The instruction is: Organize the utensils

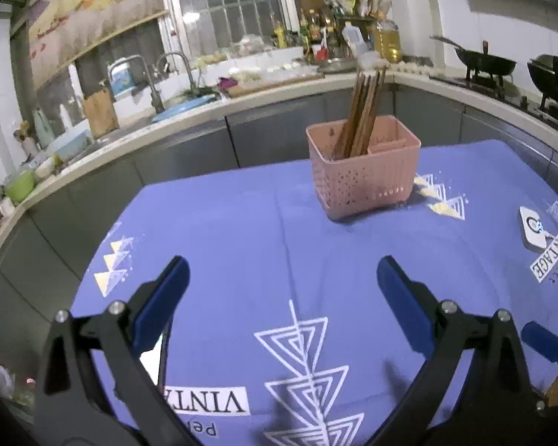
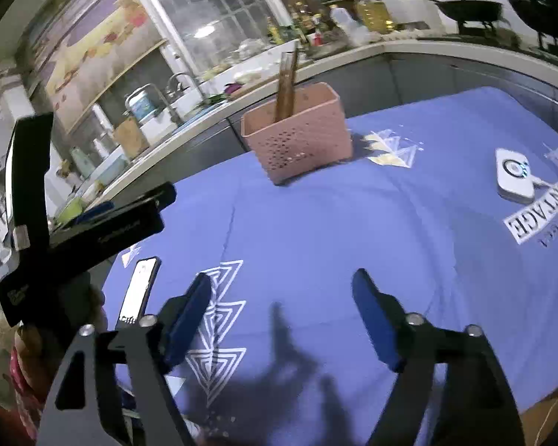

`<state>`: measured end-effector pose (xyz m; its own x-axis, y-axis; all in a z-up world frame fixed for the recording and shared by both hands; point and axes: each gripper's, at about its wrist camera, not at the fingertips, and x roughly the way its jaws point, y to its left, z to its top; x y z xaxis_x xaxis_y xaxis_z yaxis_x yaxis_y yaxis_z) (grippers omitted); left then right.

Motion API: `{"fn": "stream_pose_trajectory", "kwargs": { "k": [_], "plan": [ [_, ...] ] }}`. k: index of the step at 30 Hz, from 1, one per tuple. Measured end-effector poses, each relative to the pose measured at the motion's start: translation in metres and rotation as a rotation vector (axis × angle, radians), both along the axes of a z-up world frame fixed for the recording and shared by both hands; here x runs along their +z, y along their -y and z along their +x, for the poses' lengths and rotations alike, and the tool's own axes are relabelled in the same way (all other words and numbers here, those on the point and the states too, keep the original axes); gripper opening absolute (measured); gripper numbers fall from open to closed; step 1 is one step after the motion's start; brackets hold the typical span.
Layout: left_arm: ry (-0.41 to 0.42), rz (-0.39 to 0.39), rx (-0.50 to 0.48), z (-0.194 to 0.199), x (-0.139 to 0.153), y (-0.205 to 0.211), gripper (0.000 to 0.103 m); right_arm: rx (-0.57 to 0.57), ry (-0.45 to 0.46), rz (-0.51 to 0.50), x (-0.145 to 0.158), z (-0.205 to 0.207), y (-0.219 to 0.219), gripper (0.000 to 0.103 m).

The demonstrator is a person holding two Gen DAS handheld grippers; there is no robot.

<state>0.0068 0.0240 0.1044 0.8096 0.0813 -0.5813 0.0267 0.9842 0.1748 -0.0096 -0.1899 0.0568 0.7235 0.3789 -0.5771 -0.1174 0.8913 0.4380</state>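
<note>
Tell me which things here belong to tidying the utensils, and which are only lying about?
Part of the job:
pink basket
chopsticks standing in its left compartment

Only lying about:
phone on the blue cloth
small white device

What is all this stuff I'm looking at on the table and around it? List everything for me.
Pink perforated plastic utensil basket: one, pink, far middle of the table.
Brown wooden chopsticks: a bundle, brown, upright in the basket's left compartment.
Blue patterned tablecloth: one, blue with white triangles, covering the table.
White square device: one, white, right side of the cloth.
Smartphone: one, black with lit screen, left edge of the cloth.
Black woks: two, black, on the stove at far right.
Left tool: one, black with blue pads, open, empty.
Right tool: one, same colours, open, empty.
</note>
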Motion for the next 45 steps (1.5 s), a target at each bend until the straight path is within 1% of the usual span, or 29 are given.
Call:
{"fn": "stream_pose_trajectory", "kwargs": {
  "k": [4,6,9,13,15,17,19,21,24,26,29,36,45],
  "plan": [
    [-0.005,0.014,0.025,0.001,-0.003,0.001,0.097,-0.033,-0.010,0.053,-0.006,-0.002,0.011,0.091],
    [-0.001,0.002,0.026,0.001,-0.004,0.001,0.097,-0.029,-0.031,0.078,-0.011,-0.001,0.013,0.095],
    [-0.001,0.005,0.043,0.001,-0.005,0.000,0.097,-0.023,-0.043,0.083,-0.012,-0.002,0.012,0.095],
    [0.002,0.029,0.080,0.003,-0.004,-0.002,0.097,-0.012,-0.012,0.090,-0.007,-0.005,0.012,0.096],
    [0.010,0.034,0.096,0.003,-0.003,-0.003,0.097,0.019,-0.007,0.100,-0.007,-0.004,0.008,0.099],
    [0.013,0.043,0.100,0.003,-0.002,-0.002,0.097,0.064,-0.007,0.116,-0.008,-0.001,0.004,0.099],
    [0.012,0.049,0.100,0.004,-0.002,-0.001,0.097,0.095,-0.028,0.111,-0.009,0.002,-0.001,0.099],
    [0.008,0.045,0.098,0.004,-0.002,0.000,0.097,0.082,-0.055,0.118,-0.013,0.006,0.002,0.099],
    [0.004,0.045,0.095,0.004,-0.001,0.001,0.097,0.034,-0.064,0.126,-0.015,0.008,0.012,0.099],
    [0.001,0.046,0.097,0.004,-0.001,0.001,0.097,0.005,-0.057,0.121,-0.013,0.009,0.019,0.099],
    [-0.014,0.039,0.101,0.006,-0.003,0.000,0.097,-0.030,-0.042,0.083,-0.010,0.012,0.026,0.099],
    [-0.015,0.045,0.116,0.009,-0.004,-0.003,0.097,-0.031,0.014,0.051,0.003,0.021,0.032,0.095],
    [-0.020,0.061,0.106,0.013,-0.003,-0.002,0.097,-0.050,0.070,0.041,0.020,0.029,0.042,0.094]
  ]
}}
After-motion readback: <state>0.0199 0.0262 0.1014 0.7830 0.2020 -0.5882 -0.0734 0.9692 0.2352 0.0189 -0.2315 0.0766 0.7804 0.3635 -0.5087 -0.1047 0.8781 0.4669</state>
